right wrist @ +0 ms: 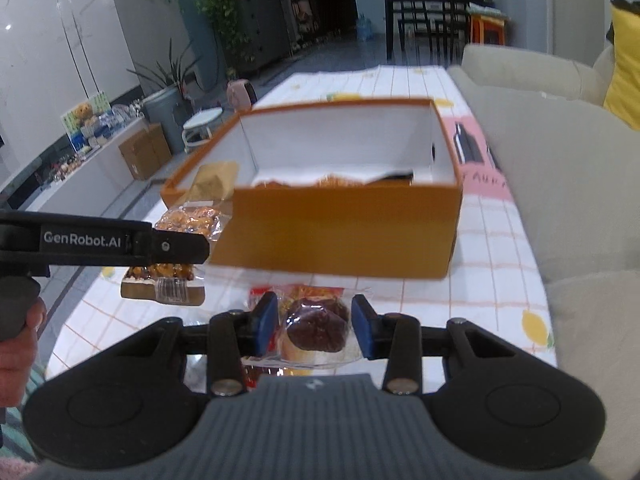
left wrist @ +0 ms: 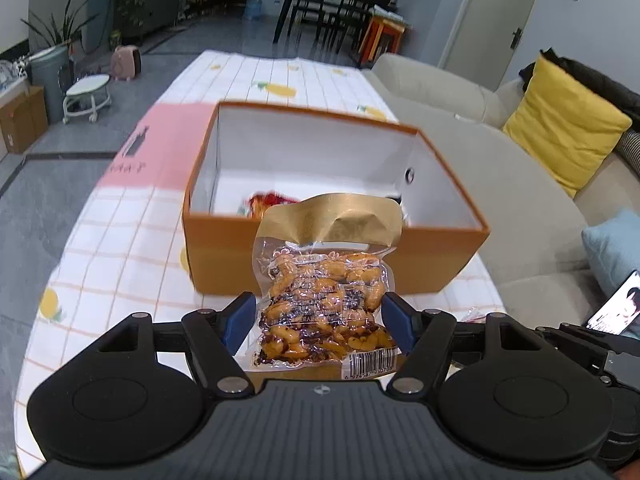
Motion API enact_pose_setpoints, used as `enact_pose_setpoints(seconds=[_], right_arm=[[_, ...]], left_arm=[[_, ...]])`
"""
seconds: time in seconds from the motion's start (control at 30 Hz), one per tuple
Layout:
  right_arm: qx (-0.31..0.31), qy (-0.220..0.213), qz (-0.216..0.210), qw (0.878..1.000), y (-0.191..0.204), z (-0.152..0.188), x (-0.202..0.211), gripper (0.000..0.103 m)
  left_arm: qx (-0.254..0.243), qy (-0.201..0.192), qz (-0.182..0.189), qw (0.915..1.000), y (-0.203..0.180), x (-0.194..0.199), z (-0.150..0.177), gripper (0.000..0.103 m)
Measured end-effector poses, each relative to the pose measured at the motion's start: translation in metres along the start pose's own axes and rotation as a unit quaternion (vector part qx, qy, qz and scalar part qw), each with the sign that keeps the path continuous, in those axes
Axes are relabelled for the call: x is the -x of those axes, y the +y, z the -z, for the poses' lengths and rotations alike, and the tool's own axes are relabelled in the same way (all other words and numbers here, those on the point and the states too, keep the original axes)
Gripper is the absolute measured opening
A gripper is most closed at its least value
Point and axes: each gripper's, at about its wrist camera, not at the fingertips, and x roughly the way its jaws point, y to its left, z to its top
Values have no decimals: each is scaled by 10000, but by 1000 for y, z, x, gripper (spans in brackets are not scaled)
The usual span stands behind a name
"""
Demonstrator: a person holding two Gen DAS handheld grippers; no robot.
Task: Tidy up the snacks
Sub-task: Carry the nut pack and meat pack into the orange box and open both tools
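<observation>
While we are carrying them toward the open orange cardboard box (left wrist: 336, 256), the left gripper (left wrist: 318, 320) is pinching a slippery, floppy vacuum pack of glazed meat (left wrist: 324, 304) mid-body and the right gripper (right wrist: 314, 326) is clamping a soft, crushable chocolate-topped pastry in clear wrap (right wrist: 316, 330).

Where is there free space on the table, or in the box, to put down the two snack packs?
Free: the checked cloth left of the orange box, the far cloth behind it, and the white floor along the box's far wall. Crowded: the box's near end, where packets already lie, and the strip before it, filled by both grippers' packs.
</observation>
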Motion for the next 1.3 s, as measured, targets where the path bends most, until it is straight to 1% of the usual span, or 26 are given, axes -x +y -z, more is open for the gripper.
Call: enact_pose_setpoints(seconds=[0.13,0.37,0.57,0.8,0.93,1.07,1.23,1.3], right_arm=[[32,-229,-18,9997,0,-19,8,38],[227,-662,71,9975,0,-65,6,38],[407,-739,246,9961,-3,-101,-12,38],[558,-546,338,9964,-6,-131,-50,38],[746,-416,426,9954,-5,-141,-71,38],[847,-207,547,9947,-7,-150,-96,38],[1058,98,671,9921,-10,-154,-129,38],[1100,253,688,9912,-12,-155,-142,38]], left_arm=[[-61,-138,-12,9999,-3,5,-18,79],[-269,-383,-84,9989,-7,6,-56,79],[-414,-209,-103,9989,-3,-18,-86,79],[-468,152,-56,9988,6,-55,-109,79],[-757,370,-259,9961,8,-80,-117,79],[-998,633,-373,9923,10,-104,-124,79],[-1107,885,-466,9888,12,-130,-129,79],[-1206,1008,-544,9861,12,-142,-130,79]])
